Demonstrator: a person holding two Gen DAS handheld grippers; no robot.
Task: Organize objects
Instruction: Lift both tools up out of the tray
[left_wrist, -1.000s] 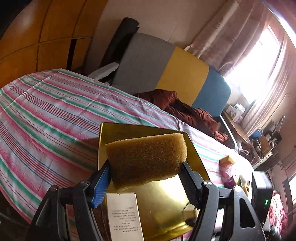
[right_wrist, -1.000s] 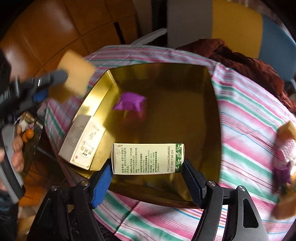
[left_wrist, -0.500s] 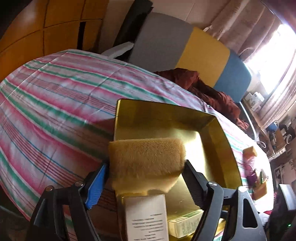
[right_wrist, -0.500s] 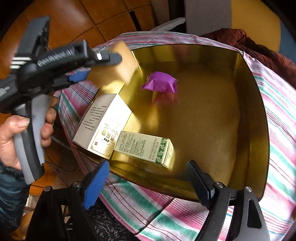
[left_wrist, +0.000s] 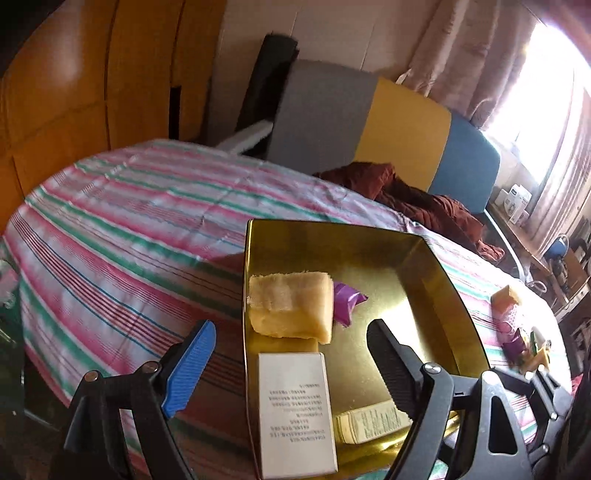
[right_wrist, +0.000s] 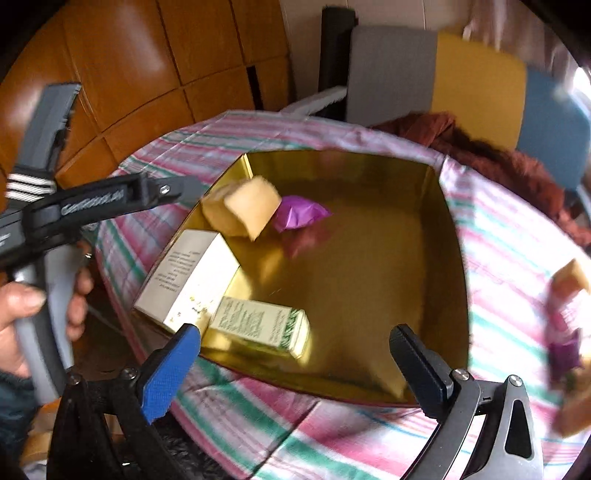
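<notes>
A gold tray (left_wrist: 448, 284) (right_wrist: 436, 173) sits on the striped tablecloth. A yellow sponge (left_wrist: 291, 308) (right_wrist: 245, 210) lies in its left part, against a purple packet (left_wrist: 347, 301) (right_wrist: 299, 214). A white box (left_wrist: 295, 410) (right_wrist: 184, 275) and a green-and-white box (left_wrist: 373, 421) (right_wrist: 262, 323) lie in the near part. My left gripper (left_wrist: 286, 367) is open and empty just short of the sponge. My right gripper (right_wrist: 295, 371) is open and empty over the tray's near edge. The left gripper's fingers (right_wrist: 173, 190) show in the right wrist view beside the sponge.
Several loose items, including another sponge (left_wrist: 504, 297) (right_wrist: 570, 282) and purple packets (right_wrist: 563, 356), lie on the cloth right of the tray. A brown cloth (left_wrist: 417, 199) and a grey, yellow and blue cushion (left_wrist: 402, 125) lie beyond. Wooden panels (left_wrist: 92, 81) stand left.
My left gripper opened and let the sponge go into the tray beside the purple packet. My right gripper released the green-and-white box into the tray and pulled back.
</notes>
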